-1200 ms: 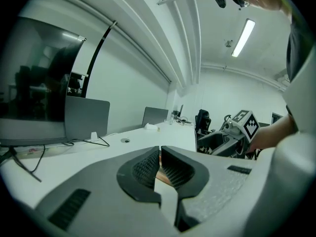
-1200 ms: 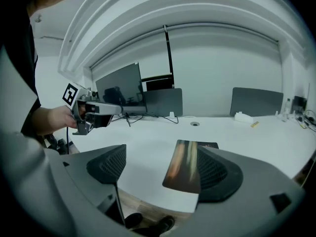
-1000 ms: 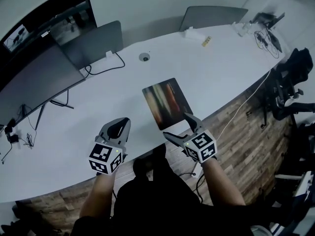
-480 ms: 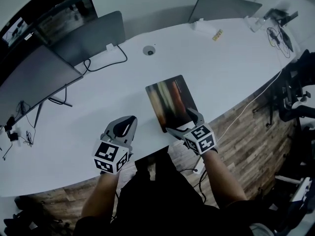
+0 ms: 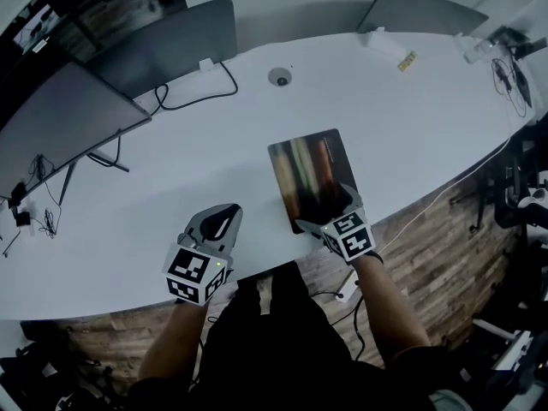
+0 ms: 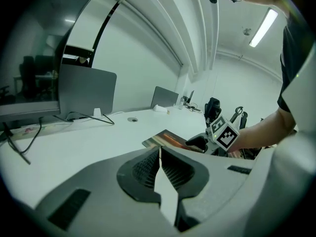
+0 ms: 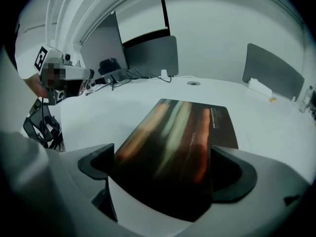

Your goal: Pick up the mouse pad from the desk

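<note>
The mouse pad, dark with blurred colour streaks, lies flat on the white desk close to its front edge. My right gripper is down at the pad's near end. Its jaws are opening wide and flank that end without pressing on it. In the right gripper view the pad runs between the two fingers of the right gripper. My left gripper hovers over bare desk left of the pad, shut with nothing in it. The left gripper view shows its closed jaws, the pad and the other gripper's marker cube.
Two dark monitors stand at the back left with a black cable. A round grommet sits behind the pad, a grey panel at the back right. Chairs stand right of the desk's wood-clad front.
Both grippers have sunk toward the desk. The right one came down onto the pad's near end and its jaws spread wider. The left one stayed shut.
</note>
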Available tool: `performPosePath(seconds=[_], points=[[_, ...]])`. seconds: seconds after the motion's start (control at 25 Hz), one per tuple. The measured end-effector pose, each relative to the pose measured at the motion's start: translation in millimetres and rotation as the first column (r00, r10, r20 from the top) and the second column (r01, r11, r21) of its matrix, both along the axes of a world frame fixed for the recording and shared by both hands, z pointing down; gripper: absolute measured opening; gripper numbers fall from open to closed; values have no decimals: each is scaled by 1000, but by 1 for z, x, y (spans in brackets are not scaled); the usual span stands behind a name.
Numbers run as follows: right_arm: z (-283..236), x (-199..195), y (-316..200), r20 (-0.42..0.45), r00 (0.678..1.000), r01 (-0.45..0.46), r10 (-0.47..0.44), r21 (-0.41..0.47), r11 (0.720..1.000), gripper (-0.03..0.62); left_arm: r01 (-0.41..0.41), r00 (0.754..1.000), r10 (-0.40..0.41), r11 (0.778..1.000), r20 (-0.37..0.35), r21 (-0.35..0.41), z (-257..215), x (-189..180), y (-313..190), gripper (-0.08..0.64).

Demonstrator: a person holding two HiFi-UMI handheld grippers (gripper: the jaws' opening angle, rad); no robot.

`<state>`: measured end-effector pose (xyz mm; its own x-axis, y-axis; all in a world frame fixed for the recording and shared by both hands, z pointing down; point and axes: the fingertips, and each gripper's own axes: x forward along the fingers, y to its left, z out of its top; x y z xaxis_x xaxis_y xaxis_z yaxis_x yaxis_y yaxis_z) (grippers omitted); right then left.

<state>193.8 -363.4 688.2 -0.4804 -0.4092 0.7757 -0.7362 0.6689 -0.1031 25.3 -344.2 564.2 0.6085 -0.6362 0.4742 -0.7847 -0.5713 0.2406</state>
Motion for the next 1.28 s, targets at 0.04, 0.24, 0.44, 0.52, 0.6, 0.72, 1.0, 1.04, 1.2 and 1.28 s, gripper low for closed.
performPosePath(seconds=[0.04,0.24,0.44,0.52,0.6,0.72,1.0,1.04,1.2,1.28], points=[[5,-1,1,-7,1000,14,-14,-13,1000,562,0,1000,0,1000,1,0,1,0,-1,18],[17,-4,6,-70,995,76,-77,-14,997,566,1,1000,-1,1000,4,2,2,-2,-4,18],[17,-3,4,-95,993,73,-76,-32,997,565,6,1000,-6,1000,-4,3,1,-2,-4,18],[16,-2,2,-99,993,66,-69,-33,997,563,6,1000,-6,1000,-9,2,0,-2,-2,18],[15,0,1,-98,993,59,-62,-31,998,561,6,1000,-5,1000,-12,1,0,-1,0,18],[13,3,-2,-94,995,41,-43,-23,999,530,3,1000,-3,1000,-15,1,0,-1,2,18],[6,11,-10,-68,998,-11,11,-3,1000,321,5,1000,-5,1000,-18,4,-4,-4,10,18],[5,11,-10,-68,998,-12,12,1,1000,291,7,1000,-7,1000,-18,4,-4,-5,11,18],[4,3,-4,-73,997,4,-4,10,1000,261,15,1000,-15,1000,-24,4,-7,-8,17,18],[4,-5,7,-54,996,64,-65,-22,998,356,19,1000,-19,1000,-23,6,-9,-11,19,18]])
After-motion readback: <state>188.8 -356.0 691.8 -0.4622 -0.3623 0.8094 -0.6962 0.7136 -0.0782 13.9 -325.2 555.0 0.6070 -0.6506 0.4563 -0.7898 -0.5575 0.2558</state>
